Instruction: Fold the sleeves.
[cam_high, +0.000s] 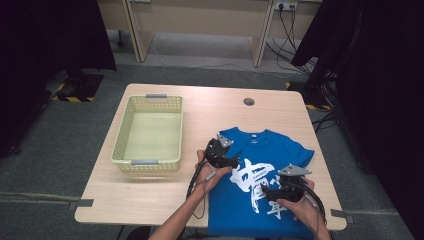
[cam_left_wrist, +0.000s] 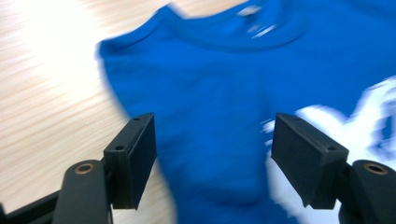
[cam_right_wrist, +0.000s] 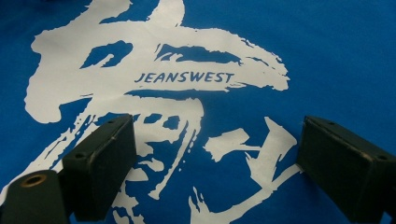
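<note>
Hovering over blue JEANSWEST T-shirt (cam_high: 260, 175): left gripper (cam_left_wrist: 212, 154) w/ jaws apart, nothing held, nearer the collar; right gripper (cam_right_wrist: 215, 172) likewise, over print.

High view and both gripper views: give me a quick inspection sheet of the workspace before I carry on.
Surface: light wooden table, round grommet near the far edge.
Job's things: blue T-shirt lying flat, white print up, hem over the near edge.
Clutter: empty yellow basket to the left of the shirt.
Grippers: left gripper open above the shirt's sleeve side; right gripper open above the print.
Cables: black cable trails from the left gripper; wall cables behind.
Surroundings: grey floor, dark curtains on both sides.
</note>
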